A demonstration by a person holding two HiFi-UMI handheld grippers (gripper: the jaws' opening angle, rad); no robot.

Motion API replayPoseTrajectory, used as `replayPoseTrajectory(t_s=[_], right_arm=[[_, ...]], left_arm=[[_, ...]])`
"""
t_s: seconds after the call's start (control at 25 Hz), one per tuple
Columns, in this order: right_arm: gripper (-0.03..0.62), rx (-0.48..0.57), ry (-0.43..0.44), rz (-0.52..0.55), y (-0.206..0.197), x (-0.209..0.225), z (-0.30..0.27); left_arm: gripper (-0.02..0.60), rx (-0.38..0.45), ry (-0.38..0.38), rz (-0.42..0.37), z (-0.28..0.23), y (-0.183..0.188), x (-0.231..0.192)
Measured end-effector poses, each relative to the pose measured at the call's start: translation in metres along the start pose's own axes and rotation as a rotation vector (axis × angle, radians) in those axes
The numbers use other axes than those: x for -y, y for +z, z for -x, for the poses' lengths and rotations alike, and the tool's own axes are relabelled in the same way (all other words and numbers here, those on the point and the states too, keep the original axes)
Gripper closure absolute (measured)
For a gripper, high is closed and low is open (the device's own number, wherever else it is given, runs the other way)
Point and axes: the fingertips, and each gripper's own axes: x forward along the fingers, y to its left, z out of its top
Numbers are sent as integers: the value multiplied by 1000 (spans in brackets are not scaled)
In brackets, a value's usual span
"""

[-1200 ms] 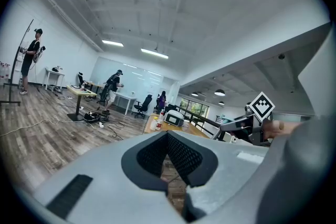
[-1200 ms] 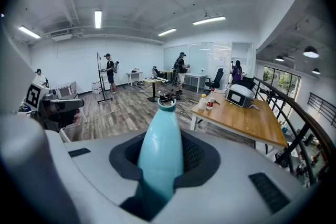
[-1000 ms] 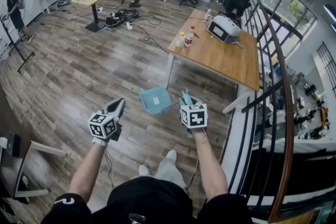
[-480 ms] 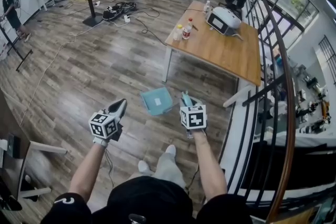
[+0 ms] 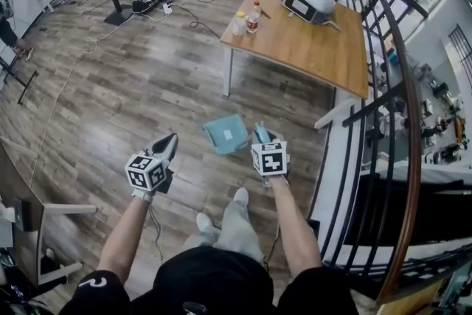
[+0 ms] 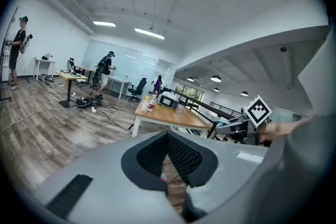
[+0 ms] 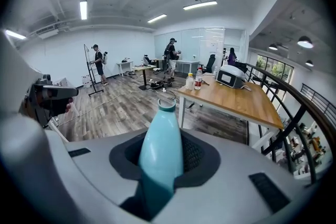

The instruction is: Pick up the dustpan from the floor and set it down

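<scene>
Teal plastic dustpan [image 5: 225,133]: handle clamped in the right hand-held gripper [image 5: 260,134], pan seemingly just clear of the wooden floor [image 5: 133,85]. Grip unchanged over the last second and the pan looks lower, so set-down is likely under way. Left hand-held gripper [image 5: 170,139] closed, empty, nearby.

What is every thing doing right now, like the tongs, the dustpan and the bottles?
Left tongs: closed, nothing in them.
Right tongs: closed on the dustpan's handle.
Dustpan: held by its handle in the right tongs.
Bottles: standing upright on the table, caps on.
</scene>
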Motion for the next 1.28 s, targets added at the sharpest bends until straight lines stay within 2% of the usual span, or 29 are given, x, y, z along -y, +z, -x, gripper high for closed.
replayPoseTrajectory(t_s=[0.16, 0.32, 0.6, 1.28], right_arm=[[505, -4, -6, -16, -22, 17, -18], [505, -21, -27, -14, -48, 34, -41], [505, -44, -31, 18, -82, 60, -96], [505, -81, 38, 61, -171, 65, -221]], left_arm=[[586, -4, 1, -4, -26, -11, 4], [586, -43, -8, -48, -54, -35, 6], [586, -100, -8, -56, -104, -71, 1], [586, -139, 51, 12, -164, -166, -53]])
